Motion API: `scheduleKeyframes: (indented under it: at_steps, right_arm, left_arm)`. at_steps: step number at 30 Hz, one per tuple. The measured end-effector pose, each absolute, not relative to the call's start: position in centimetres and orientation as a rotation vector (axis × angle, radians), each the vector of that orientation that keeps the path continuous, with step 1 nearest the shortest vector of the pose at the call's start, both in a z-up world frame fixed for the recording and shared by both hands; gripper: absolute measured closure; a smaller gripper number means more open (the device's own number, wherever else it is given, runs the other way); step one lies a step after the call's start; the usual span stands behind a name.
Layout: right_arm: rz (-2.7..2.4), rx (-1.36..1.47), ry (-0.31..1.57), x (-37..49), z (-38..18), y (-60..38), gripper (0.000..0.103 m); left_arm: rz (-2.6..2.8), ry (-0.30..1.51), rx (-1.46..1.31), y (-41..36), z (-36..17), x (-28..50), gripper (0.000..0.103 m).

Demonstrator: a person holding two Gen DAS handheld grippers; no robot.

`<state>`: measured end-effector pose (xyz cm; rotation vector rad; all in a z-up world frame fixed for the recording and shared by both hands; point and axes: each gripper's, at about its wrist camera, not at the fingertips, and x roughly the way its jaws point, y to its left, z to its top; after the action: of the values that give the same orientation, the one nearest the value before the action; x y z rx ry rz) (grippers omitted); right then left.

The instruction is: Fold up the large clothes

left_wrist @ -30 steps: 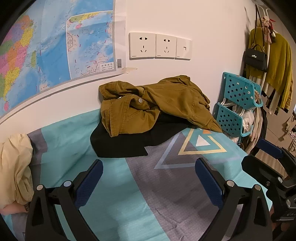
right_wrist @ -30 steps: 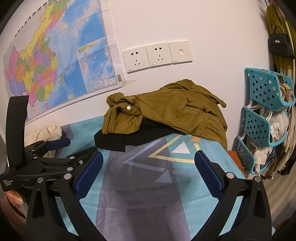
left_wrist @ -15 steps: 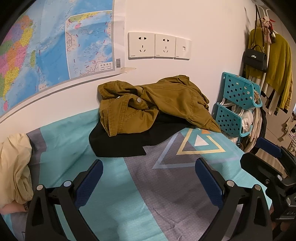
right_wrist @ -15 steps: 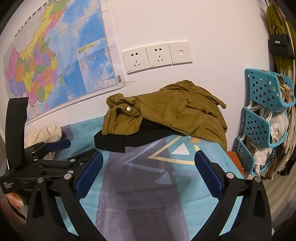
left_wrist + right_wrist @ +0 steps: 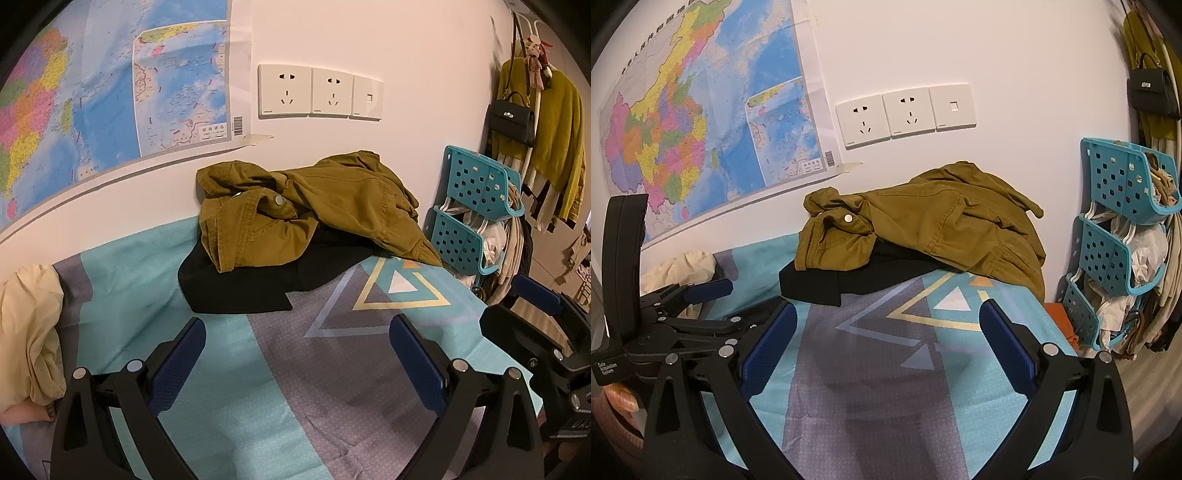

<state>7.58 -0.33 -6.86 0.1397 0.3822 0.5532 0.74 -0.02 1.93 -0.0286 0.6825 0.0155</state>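
Blue-padded tongs, both spread wide and holding nothing: left gripper, right gripper, low over the patterned bedspread. Olive jacket lies crumpled ahead against the wall, atop a black garment, long axis running left-right. Neither gripper looks clearly nearer.

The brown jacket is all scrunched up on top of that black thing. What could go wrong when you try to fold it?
1. The brown jacket lies on the black garment, so a deep pinch might lift both together.
2. It sits against the wall, leaving little room to spread it there.
3. Both tools, left and right, are open and well short of it; grabbing a crumpled fold may tangle it.
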Motion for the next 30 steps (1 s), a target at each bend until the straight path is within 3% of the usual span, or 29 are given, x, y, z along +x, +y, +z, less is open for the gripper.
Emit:
scheduleKeyframes:
  at_steps: [30]
  right_arm:
    - [0.568, 0.127, 0.381, 8.12, -6.38, 0.25, 0.006]
  left_arm:
    - [0.043, 0.692, -0.044, 0.65, 1.5, 1.19, 0.007]
